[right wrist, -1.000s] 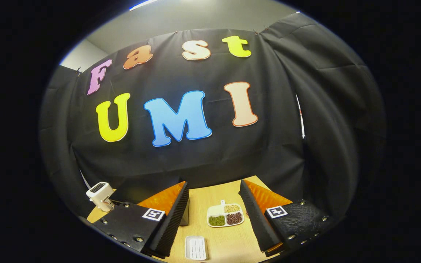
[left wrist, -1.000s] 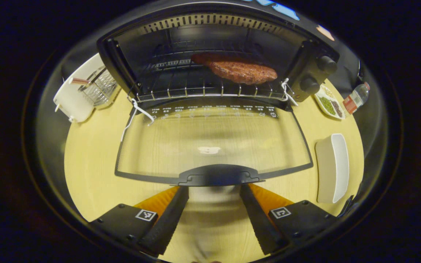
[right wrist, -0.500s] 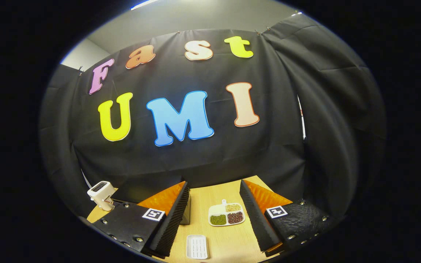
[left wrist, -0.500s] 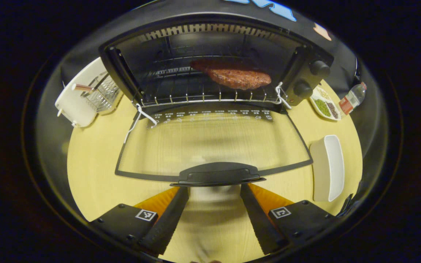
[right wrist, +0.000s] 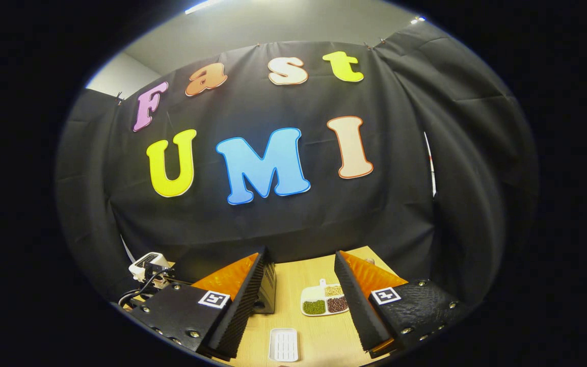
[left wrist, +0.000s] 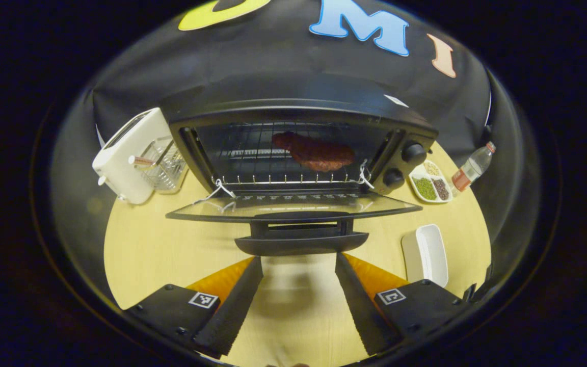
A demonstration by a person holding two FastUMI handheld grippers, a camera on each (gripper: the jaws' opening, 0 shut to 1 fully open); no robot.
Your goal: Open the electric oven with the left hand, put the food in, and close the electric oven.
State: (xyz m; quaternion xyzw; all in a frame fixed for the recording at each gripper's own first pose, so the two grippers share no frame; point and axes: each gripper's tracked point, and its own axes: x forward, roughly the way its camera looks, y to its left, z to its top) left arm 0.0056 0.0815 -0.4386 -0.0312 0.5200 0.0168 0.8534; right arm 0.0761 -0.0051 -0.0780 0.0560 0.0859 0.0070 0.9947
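In the left gripper view the black electric oven (left wrist: 293, 109) stands in the middle of the wooden table with its glass door (left wrist: 293, 206) folded down flat. A brown piece of meat (left wrist: 315, 152) lies on the wire rack inside. The door's handle (left wrist: 301, 239) sticks out towards me. My left gripper (left wrist: 298, 300) is open just before and below that handle, with nothing between its fingers. My right gripper (right wrist: 298, 306) is open too, held high above the table's right side, with a corner of the oven (right wrist: 269, 286) behind its left finger.
A white toaster (left wrist: 128, 153) and a wire basket (left wrist: 165, 164) stand left of the oven. Right of it are a sectioned plate of beans (left wrist: 430, 187), a bottle (left wrist: 472, 168) and a white oblong dish (left wrist: 426, 254). The plate (right wrist: 325, 302) and dish (right wrist: 283, 345) lie below my right gripper.
My left gripper has dropped and drawn back, so the open door now shows edge-on instead of from above. It stays open. The right gripper has barely shifted.
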